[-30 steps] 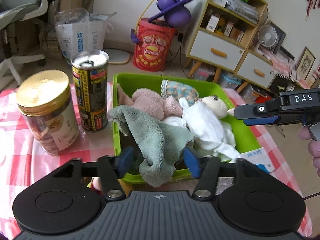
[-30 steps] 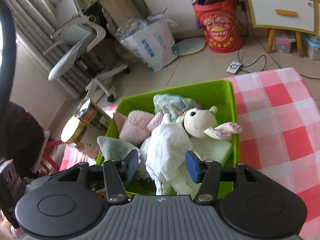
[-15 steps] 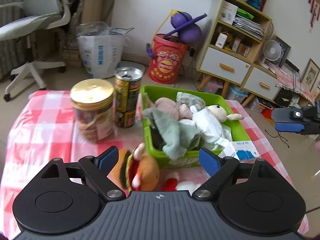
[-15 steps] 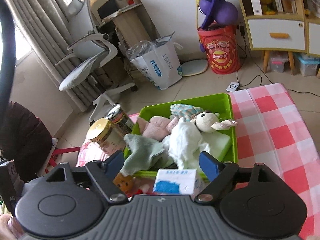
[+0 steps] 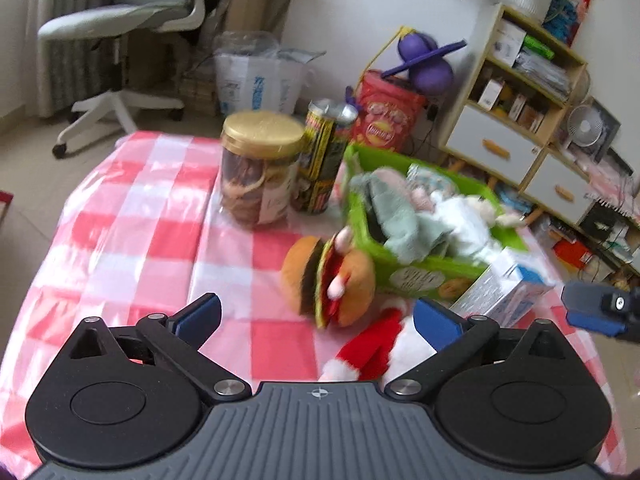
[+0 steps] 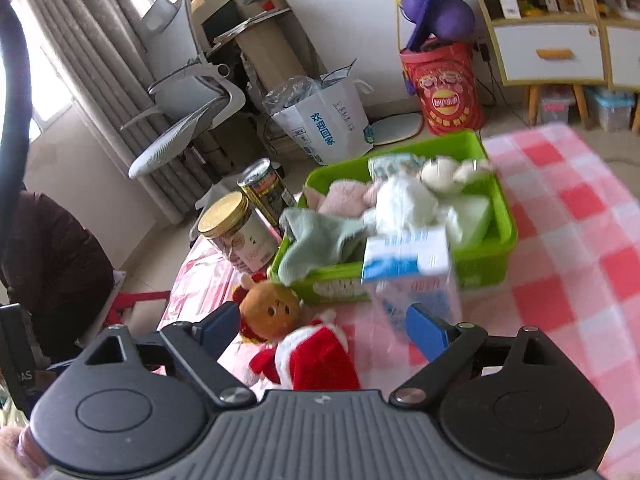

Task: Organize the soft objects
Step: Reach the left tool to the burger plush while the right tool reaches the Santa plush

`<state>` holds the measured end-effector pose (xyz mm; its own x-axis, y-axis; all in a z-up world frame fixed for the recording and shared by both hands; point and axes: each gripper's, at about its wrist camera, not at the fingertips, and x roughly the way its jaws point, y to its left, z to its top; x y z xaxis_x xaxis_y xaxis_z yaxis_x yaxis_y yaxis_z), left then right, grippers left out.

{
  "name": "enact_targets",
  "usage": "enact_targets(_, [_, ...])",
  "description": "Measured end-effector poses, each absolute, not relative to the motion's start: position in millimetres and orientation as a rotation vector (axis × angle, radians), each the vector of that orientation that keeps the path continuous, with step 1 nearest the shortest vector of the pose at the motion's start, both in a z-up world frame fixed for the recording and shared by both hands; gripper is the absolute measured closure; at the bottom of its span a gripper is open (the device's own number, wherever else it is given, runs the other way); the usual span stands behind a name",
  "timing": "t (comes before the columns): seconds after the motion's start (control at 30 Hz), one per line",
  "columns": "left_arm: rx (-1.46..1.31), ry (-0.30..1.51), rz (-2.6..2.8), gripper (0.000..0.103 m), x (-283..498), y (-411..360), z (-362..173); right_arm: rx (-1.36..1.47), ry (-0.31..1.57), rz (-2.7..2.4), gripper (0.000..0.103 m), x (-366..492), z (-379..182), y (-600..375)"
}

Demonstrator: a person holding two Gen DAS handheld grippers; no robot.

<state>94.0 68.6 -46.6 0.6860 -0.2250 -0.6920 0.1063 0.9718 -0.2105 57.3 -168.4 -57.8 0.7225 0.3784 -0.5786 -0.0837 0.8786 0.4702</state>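
A green bin [image 5: 424, 276] [image 6: 500, 216] on the checked tablecloth holds a grey-green cloth [image 5: 400, 220] [image 6: 320, 236], a pink plush [image 6: 344, 196] and a white plush animal [image 5: 464, 220] [image 6: 404, 200]. A burger plush [image 5: 328, 280] [image 6: 268, 312] and a red-and-white Santa plush [image 5: 372, 352] [image 6: 316, 356] lie on the cloth in front of the bin. My left gripper [image 5: 316, 316] is open and empty, above the Santa plush. My right gripper [image 6: 320, 328] is open and empty, above the same toys; its finger also shows in the left wrist view [image 5: 592, 308].
A blue-and-white carton [image 5: 504, 288] [image 6: 412, 276] stands against the bin's front. A gold-lidded jar [image 5: 260, 168] [image 6: 236, 232] and a tall can [image 5: 324, 156] [image 6: 266, 192] stand left of the bin. An office chair, a paper bag and shelves are beyond the table.
Both grippers have let go of the cloth and white plush in the bin, opened wide and pulled back. The burger and Santa plush have come into view.
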Motion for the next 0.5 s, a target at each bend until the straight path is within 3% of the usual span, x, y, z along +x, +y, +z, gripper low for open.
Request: enact_targets(0.5, [-0.186,0.777,-0.227,0.005,108.3,64.5,-77.9,0.262,0.841,0.292,0.038,60.8,-104.6,-117.6])
